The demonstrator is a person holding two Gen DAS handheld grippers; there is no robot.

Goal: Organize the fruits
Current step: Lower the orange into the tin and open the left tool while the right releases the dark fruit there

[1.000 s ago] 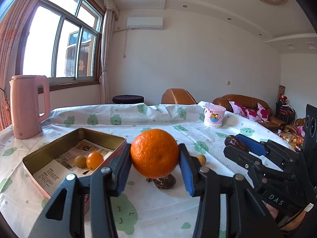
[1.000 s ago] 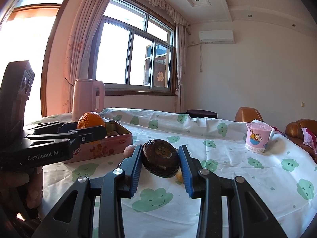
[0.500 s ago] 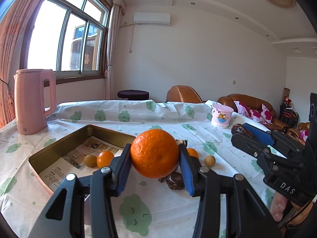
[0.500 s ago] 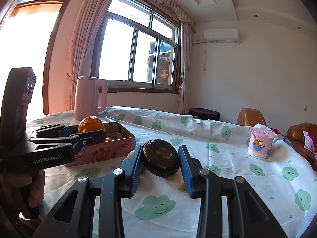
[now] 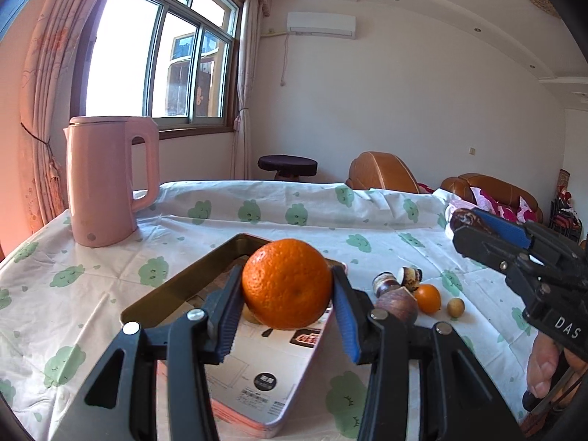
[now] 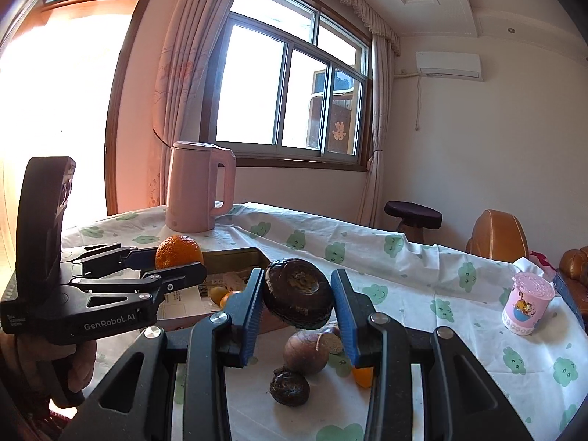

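**Left wrist view: orange held over the tin, dark fruit waiting on the right**

My left claw point(image 5: 287, 325) is clamped on the orange point(image 5: 286, 283), blue pads pressing its two sides at the widest part, which I judge is the only hold that keeps a round fruit from rolling out. It hangs above the open tin point(image 5: 176, 286), over the paper lining, so a release here should drop it inside, not on the cloth. Something small and yellowish peeks out beneath the orange; I cannot tell what it is from this side.

My right claw point(image 6: 297, 314) grips a dark, wrinkled round fruit point(image 6: 298, 292), again across its broad middle, raised off the surface point(image 6: 422, 279) just beside the tin's near corner. I take it to be next in line, held ready while the left finishes.

Below the right claw, loose on the cloth, lie a brownish fruit point(image 6: 305, 352), a smaller dark one point(image 6: 289, 388) and a small orange one point(image 6: 362, 375) partly hidden by my finger. These are unsorted and close together, likely because they were tipped out in one spot.

Inside the tin, the right wrist view shows small yellow-orange fruits point(image 6: 222, 296) already lying there.

Further out stand a pink kettle point(image 5: 106, 180) at the far left and a pink cup point(image 6: 526, 303) at the right, both well apart from the work.
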